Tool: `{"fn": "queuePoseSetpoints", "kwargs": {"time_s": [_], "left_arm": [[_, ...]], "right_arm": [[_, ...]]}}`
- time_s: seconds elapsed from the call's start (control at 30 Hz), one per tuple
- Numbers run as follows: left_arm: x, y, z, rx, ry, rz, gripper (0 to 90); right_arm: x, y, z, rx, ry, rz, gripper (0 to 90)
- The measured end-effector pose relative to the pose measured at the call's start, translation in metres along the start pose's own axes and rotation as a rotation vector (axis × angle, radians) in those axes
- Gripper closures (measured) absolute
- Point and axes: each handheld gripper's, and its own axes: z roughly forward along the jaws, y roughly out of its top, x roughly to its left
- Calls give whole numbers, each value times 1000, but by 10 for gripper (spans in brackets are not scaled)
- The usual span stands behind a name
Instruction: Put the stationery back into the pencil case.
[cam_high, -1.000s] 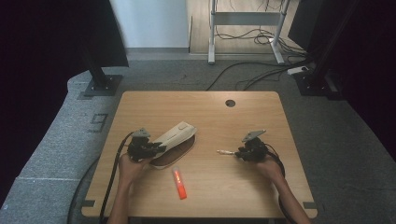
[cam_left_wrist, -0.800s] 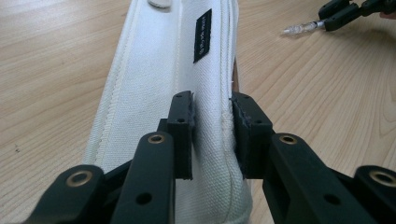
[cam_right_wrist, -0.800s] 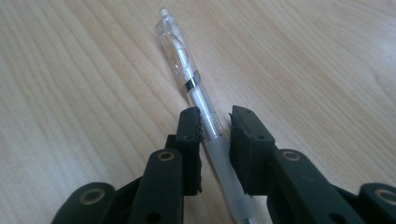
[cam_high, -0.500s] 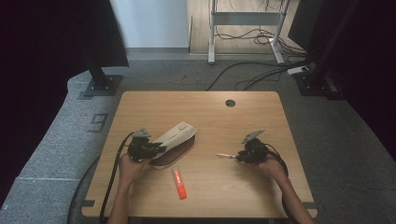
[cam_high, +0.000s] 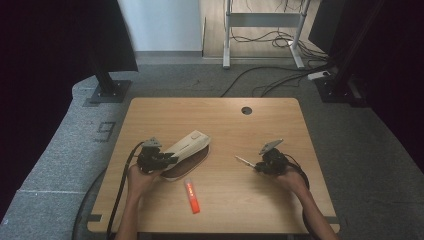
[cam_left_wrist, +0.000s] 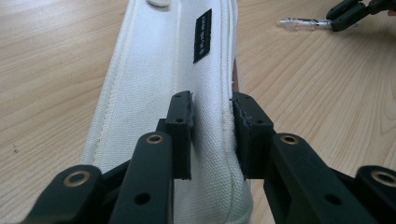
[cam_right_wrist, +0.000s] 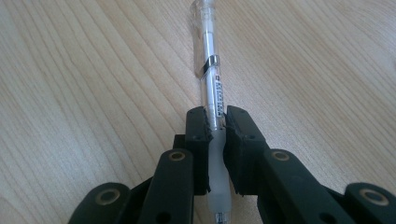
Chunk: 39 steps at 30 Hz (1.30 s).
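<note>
A cream fabric pencil case (cam_high: 187, 146) lies at the table's left middle, with a dark brown opening under its raised flap. My left gripper (cam_high: 167, 160) is shut on the case's near end; in the left gripper view its pads (cam_left_wrist: 184, 121) pinch a fold of the white fabric (cam_left_wrist: 154, 60). A clear pen (cam_high: 244, 161) lies at the right middle. My right gripper (cam_high: 256, 166) is shut on the pen (cam_right_wrist: 211, 56) at its frosted grip, having just closed further, and the pen points away from the right gripper (cam_right_wrist: 216, 119) along the wood.
An orange-red marker (cam_high: 192, 195) lies near the front edge, between the two hands. A round cable hole (cam_high: 246, 110) sits at the back of the wooden table (cam_high: 280, 210). Black stands and cables are on the floor beyond.
</note>
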Motion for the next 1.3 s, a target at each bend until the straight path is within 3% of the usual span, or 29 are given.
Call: {"fn": "queuePoseSetpoints", "kwargs": {"time_s": [0.37,1.03,1.3], "left_arm": [[0,0,-4,-21,16,-10,755],[-1,1,-5,-34,29,-8,768],[-1,1,-6,-45,34,-8,769]], "right_arm": [[-1,-2,-5,-44,5,43,785],[6,9,-25,-118,26,51,786],[10,20,-26,-140,38,32,786]]}}
